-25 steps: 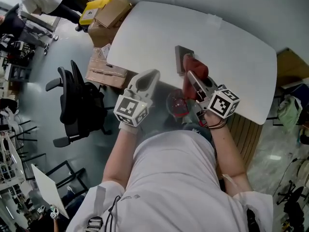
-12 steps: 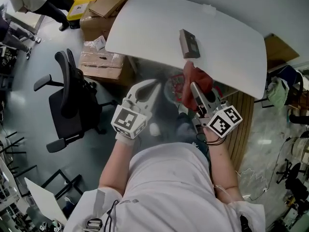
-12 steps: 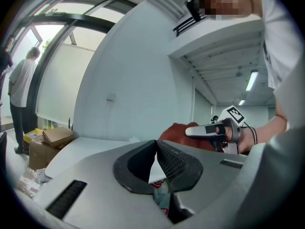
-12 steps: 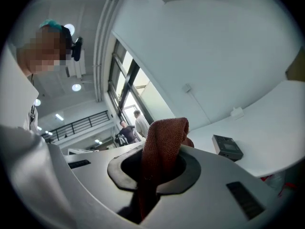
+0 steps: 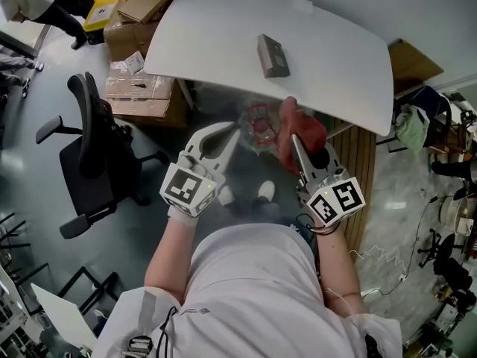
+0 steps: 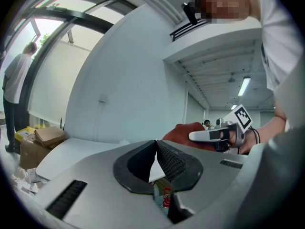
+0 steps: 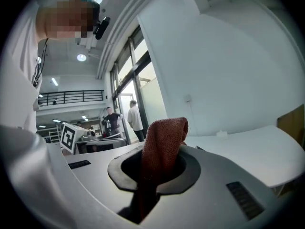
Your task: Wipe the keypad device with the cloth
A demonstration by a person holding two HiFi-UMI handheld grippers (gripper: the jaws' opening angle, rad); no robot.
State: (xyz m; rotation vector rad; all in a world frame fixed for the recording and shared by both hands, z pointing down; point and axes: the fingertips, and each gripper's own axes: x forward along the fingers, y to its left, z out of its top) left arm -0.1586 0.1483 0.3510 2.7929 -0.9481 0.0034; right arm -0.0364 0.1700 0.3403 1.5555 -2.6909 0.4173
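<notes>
My right gripper [image 7: 159,168] pinches the cloth [image 7: 163,137]; my left gripper [image 6: 157,152], jaws pressed together, holds nothing. Unbraced, the upper-centre keypad device [image 5: 273,55] may slide when wiped.

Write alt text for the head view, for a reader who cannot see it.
From above: a person holds the right gripper shut on a red cloth and the left gripper shut and empty, both short of a white table. A grey keypad device lies on it, untouched. An office chair and cardboard boxes stand at left.
</notes>
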